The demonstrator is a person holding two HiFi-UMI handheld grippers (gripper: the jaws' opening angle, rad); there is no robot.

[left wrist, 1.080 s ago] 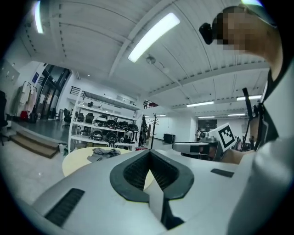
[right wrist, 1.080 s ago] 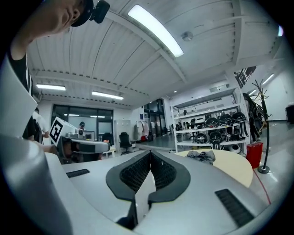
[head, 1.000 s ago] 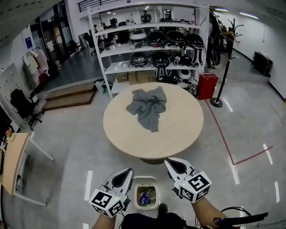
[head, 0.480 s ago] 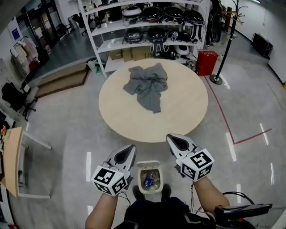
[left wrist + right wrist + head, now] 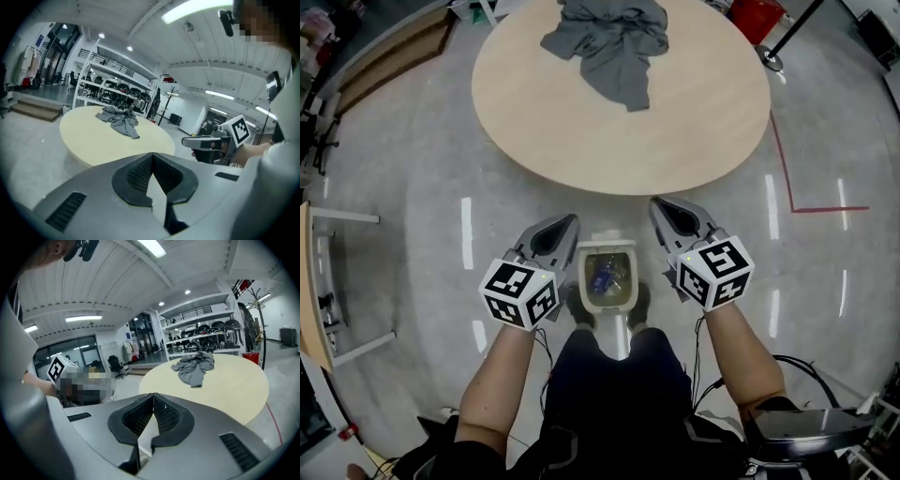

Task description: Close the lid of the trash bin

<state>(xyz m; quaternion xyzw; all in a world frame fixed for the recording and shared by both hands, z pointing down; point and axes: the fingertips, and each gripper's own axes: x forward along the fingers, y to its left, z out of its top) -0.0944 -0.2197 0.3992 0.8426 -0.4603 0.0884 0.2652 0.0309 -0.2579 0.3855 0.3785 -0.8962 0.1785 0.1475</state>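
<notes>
A small cream trash bin (image 5: 624, 292) stands on the floor between the person's feet, with its top open and a blue item (image 5: 602, 277) inside. The lid's position is hard to make out from above. My left gripper (image 5: 569, 223) hangs just left of the bin, jaws shut and holding nothing. My right gripper (image 5: 660, 205) hangs just right of it, also shut and holding nothing. In the left gripper view the left gripper (image 5: 152, 155) points over the round table, and the right gripper (image 5: 153, 395) does likewise in its own view. Neither gripper view shows the bin.
A round beige table (image 5: 534, 112) with a grey cloth (image 5: 614, 37) stands just beyond the bin. Red tape (image 5: 806, 208) marks the floor at right. A wooden desk edge (image 5: 306, 281) is at far left. Shelves with helmets (image 5: 211, 333) stand behind the table.
The head view has tilted down. The bin and both grippers now sit higher in the picture, with the person's legs in view. Both grippers stay shut on either side of the bin.
</notes>
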